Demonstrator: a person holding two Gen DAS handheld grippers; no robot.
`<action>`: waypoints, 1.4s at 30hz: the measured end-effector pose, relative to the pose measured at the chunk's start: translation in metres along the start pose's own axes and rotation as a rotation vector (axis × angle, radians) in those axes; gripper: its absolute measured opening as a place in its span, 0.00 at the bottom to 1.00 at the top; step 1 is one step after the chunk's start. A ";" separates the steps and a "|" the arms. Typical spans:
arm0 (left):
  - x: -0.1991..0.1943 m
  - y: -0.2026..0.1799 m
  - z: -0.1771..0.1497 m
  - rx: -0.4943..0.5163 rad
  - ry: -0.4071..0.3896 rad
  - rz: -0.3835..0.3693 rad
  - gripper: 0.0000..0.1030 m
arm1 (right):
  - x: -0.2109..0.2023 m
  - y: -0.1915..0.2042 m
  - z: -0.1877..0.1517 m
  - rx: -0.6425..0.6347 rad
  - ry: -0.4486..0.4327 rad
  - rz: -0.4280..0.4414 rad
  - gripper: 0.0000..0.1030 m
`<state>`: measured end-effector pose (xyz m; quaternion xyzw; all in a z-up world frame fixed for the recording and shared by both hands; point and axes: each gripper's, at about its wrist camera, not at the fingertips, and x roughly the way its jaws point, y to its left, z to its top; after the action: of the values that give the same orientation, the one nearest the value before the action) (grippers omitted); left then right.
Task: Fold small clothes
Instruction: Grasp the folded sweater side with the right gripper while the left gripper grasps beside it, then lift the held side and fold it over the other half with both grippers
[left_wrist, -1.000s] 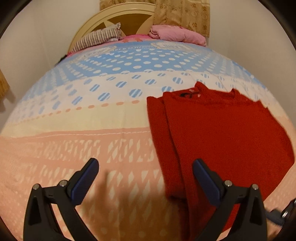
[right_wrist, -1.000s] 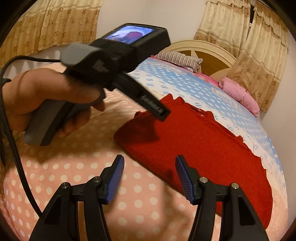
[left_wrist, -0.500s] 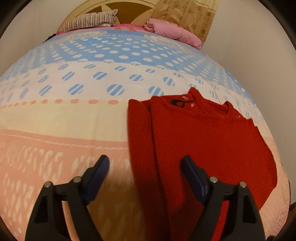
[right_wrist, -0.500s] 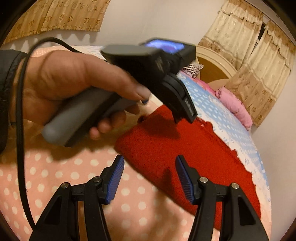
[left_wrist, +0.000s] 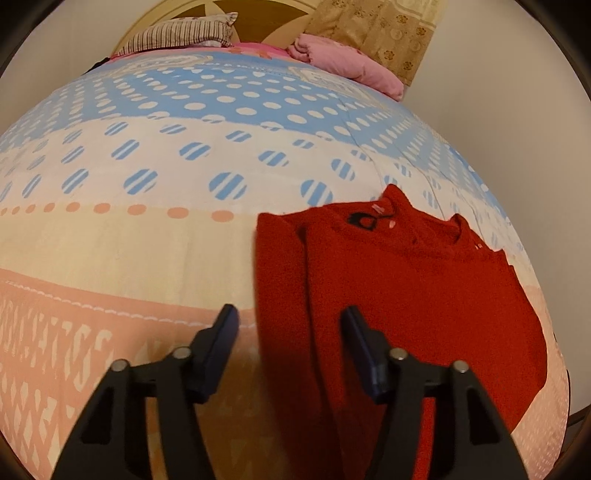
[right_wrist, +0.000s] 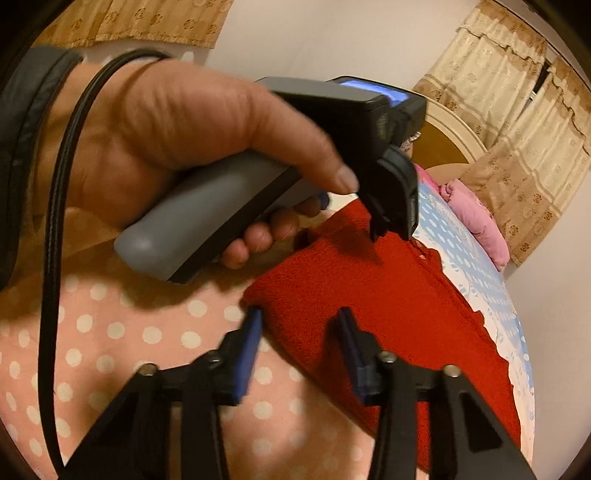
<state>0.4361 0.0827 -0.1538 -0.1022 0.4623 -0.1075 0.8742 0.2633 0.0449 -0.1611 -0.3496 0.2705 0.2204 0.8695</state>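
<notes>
A red knitted sweater (left_wrist: 406, 295) lies flat on the bed, its left side folded over in a long strip (left_wrist: 280, 280). My left gripper (left_wrist: 290, 332) is open, its jaws standing either side of that folded strip, low over the fabric. In the right wrist view the same sweater (right_wrist: 388, 306) shows with its near corner between the jaws of my open right gripper (right_wrist: 299, 332). The left gripper's body (right_wrist: 369, 140) and the hand holding it (right_wrist: 177, 125) hover over the sweater's far edge.
The bed cover (left_wrist: 147, 229) is pink, cream and blue with dots. A striped pillow (left_wrist: 181, 35) and a pink bundle (left_wrist: 347, 62) lie by the headboard. Curtains (right_wrist: 517, 96) hang at the right. A black cable (right_wrist: 55, 221) runs down the left.
Both grippers have moved in and down toward the sweater. The left one has shifted right over the folded strip and its jaws have narrowed. The right one's jaws now frame the near corner.
</notes>
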 end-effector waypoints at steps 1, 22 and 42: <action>0.000 0.000 0.001 -0.002 0.000 -0.013 0.44 | -0.001 0.001 -0.001 -0.007 -0.003 0.001 0.24; -0.035 -0.013 0.023 -0.143 -0.002 -0.175 0.15 | -0.039 -0.063 -0.020 0.310 -0.123 0.146 0.08; -0.049 -0.106 0.039 -0.048 -0.042 -0.289 0.15 | -0.071 -0.128 -0.075 0.624 -0.232 0.176 0.06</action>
<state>0.4313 -0.0018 -0.0642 -0.1910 0.4270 -0.2191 0.8562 0.2596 -0.1073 -0.0998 -0.0149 0.2532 0.2396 0.9372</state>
